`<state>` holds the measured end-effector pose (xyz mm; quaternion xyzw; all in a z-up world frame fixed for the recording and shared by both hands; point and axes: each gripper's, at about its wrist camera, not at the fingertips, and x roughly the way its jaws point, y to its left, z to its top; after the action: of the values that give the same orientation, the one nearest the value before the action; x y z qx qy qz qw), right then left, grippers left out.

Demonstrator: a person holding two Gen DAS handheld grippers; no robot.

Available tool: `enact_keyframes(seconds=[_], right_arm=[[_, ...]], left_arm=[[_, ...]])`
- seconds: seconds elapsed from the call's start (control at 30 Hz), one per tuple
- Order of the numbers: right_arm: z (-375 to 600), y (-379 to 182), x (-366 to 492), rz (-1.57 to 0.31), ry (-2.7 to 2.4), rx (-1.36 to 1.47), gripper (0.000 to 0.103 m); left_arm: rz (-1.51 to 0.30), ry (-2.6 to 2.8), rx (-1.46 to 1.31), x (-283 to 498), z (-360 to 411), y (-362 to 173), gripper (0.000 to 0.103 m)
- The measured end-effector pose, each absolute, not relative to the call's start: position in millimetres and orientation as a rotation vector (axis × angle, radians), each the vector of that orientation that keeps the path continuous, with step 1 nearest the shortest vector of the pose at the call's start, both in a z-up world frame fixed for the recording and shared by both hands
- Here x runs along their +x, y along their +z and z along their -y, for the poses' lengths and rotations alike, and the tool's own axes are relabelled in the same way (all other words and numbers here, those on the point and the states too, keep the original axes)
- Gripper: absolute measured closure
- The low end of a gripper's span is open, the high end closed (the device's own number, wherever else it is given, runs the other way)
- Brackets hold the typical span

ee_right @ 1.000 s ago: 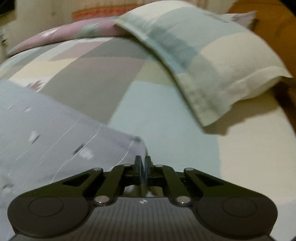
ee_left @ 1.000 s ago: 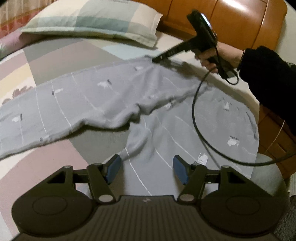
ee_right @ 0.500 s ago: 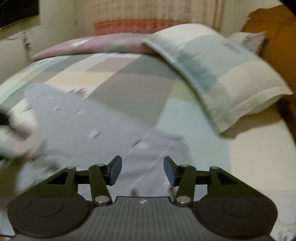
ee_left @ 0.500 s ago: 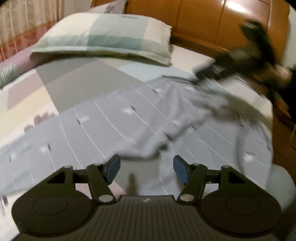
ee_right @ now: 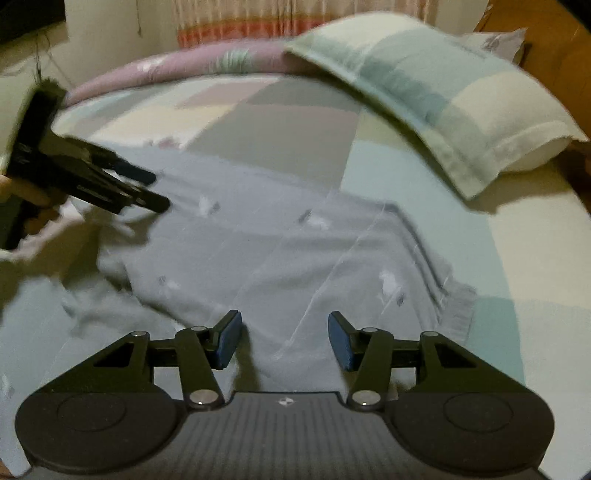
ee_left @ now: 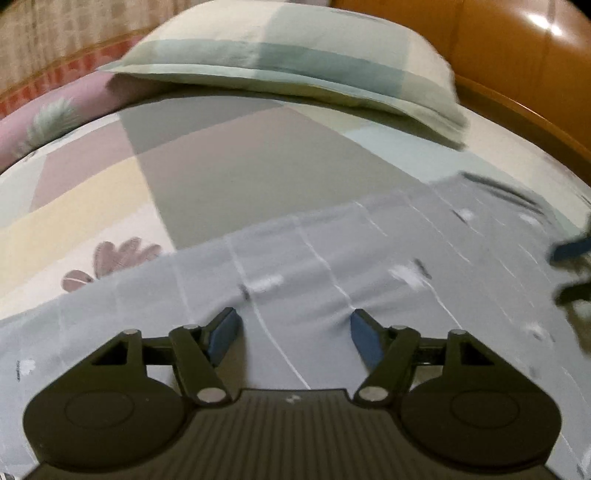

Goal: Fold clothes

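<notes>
A grey garment (ee_left: 332, 266) with thin white lines and small white marks lies spread flat across a bed (ee_left: 207, 173) covered in a sheet of pastel colour blocks. In the left wrist view the garment fills the lower half of the frame and runs off both side edges, so its full shape cannot be made out. The left hand-held gripper (ee_left: 293, 338) hangs low over the cloth with its blue-padded fingers (ee_left: 223, 334) set wide and opening further; cloth lies beneath and between them, and the fabric puckers slightly by the right pad, though whether the tips touch it is hard to tell. At the far right edge a dark blurred shape with a blue tip is the right hand-held gripper (ee_left: 570, 269), mostly cut off.

In the right wrist view the right hand-held gripper (ee_right: 284, 338) also stands open, moderately wide, gripping nothing, over the garment (ee_right: 280, 251), whose ribbed edge (ee_right: 456, 306) ends near the right. The left hand-held gripper (ee_right: 147, 192) reaches in from the left, motion-blurred, with a hand (ee_right: 26, 199) partly visible at the frame edge. A checked pillow (ee_right: 436, 92) rests at the head of the bed, beside an orange wooden headboard (ee_left: 517, 55). A striped curtain (ee_right: 258, 22) behind is blurred.
</notes>
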<state>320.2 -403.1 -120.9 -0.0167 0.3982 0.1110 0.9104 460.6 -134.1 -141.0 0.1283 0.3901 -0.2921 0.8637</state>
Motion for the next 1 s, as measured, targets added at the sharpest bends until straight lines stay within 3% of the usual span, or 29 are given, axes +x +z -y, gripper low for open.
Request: enact_keyframes(seconds=[0.07,0.13,0.33,0.37,0.4,0.63,1.0], right_arm=[[389.2,-107.7,311.7,-0.798,0.310,-0.021,0.045],[366.7,-103.5,305.2,-0.808,0.412,-0.021,0.034],[288.1,-131.6,315.6,-0.901,0.610,-0.041,0.032],[276.1,-137.6,321.9,-0.908,0.629,-0.032,0.028],[267.0,-138.5,325.7,-0.901,0.641,-0.022,0.013],[278.7,-108.4,318.2,-0.796,0.624,-0.105,0.015],[376.8,-107.4,356.8,-0.767,0.097,0.058,0.012]], left_arm=[[-0.825,-0.598,0.258,465.3,134.1,-138.6,0.033],[-0.822,-0.589,0.265,463.4,133.8,-135.3,0.035],[-0.817,-0.594,0.289,443.8,117.5,-124.0,0.034],[-0.818,-0.593,0.295,442.1,114.9,-122.8,0.034],[-0.817,-0.588,0.305,440.9,112.5,-121.8,0.034],[-0.816,-0.570,0.302,440.8,94.9,-122.0,0.034],[-0.860,-0.450,0.174,488.5,64.4,-140.0,0.031]])
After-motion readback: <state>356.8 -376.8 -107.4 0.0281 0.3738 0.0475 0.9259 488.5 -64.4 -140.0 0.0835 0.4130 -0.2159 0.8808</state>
